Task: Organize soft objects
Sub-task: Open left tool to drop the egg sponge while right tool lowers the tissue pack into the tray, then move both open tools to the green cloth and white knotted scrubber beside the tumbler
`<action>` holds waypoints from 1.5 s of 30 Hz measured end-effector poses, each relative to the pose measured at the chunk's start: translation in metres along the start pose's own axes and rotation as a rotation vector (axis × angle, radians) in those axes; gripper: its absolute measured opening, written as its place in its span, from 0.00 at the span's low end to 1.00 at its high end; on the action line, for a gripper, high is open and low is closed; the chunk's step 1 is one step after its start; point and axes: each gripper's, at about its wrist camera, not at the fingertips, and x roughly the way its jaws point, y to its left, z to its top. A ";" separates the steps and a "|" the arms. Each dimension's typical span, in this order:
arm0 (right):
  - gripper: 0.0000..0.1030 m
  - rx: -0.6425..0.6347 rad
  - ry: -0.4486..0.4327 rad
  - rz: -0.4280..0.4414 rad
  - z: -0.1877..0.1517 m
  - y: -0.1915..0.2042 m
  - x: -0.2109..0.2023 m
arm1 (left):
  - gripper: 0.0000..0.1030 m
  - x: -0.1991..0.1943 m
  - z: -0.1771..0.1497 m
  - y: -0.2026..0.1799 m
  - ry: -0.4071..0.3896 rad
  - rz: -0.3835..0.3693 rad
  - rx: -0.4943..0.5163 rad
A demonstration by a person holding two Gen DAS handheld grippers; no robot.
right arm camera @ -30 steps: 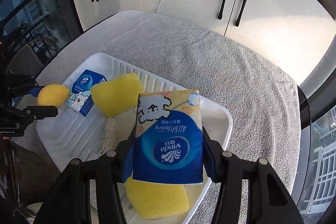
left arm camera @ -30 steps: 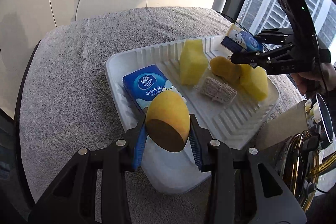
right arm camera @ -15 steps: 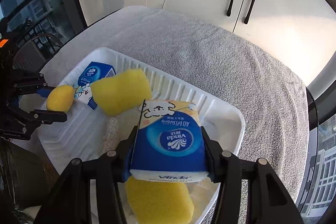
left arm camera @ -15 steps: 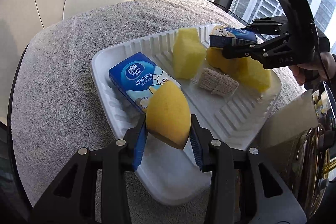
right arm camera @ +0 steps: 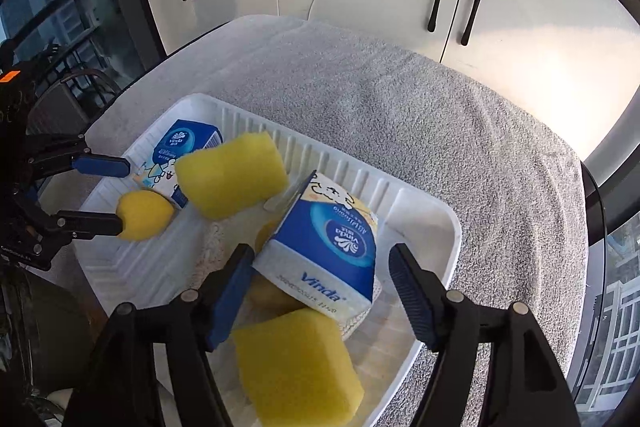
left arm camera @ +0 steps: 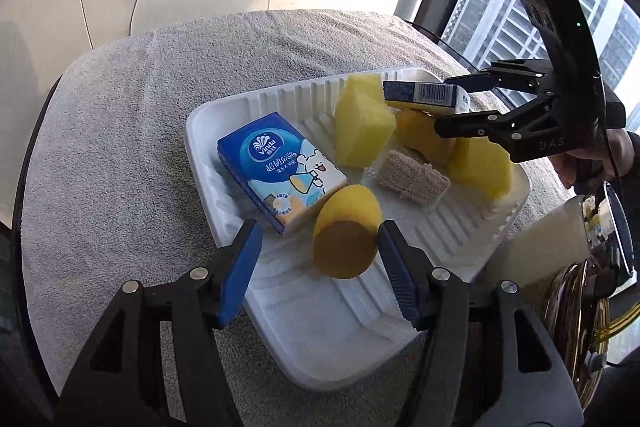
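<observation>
Both grippers' jaws have just been opening: the left gripper [left arm camera: 318, 269] stands wide around a yellow sponge [left arm camera: 346, 231] in the white tray [left arm camera: 208, 123], the right gripper [right arm camera: 322, 287] wide around a tissue pack [right arm camera: 326, 247] atop other sponges.

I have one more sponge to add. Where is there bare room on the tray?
Bare ribs at the white tray near end, past the egg-shaped sponge. Crowded: the far end around the tissue pack and yellow sponges.

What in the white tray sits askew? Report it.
The blue Vinda tissue pack between the right hand-held gripper jaws, which have just been opening, lies tilted atop yellow sponge pieces in the white ribbed tray, not flat like the other pack.
</observation>
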 end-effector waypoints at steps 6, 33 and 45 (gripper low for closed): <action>0.75 0.004 -0.021 -0.005 -0.002 -0.001 -0.010 | 0.66 -0.006 -0.001 0.002 -0.019 -0.003 -0.016; 1.00 0.188 -0.209 -0.130 -0.023 -0.024 -0.090 | 1.00 -0.086 -0.003 0.029 -0.275 0.305 -0.204; 1.00 0.275 -0.322 -0.123 -0.091 -0.002 -0.159 | 1.00 -0.143 -0.060 -0.007 -0.363 0.358 -0.212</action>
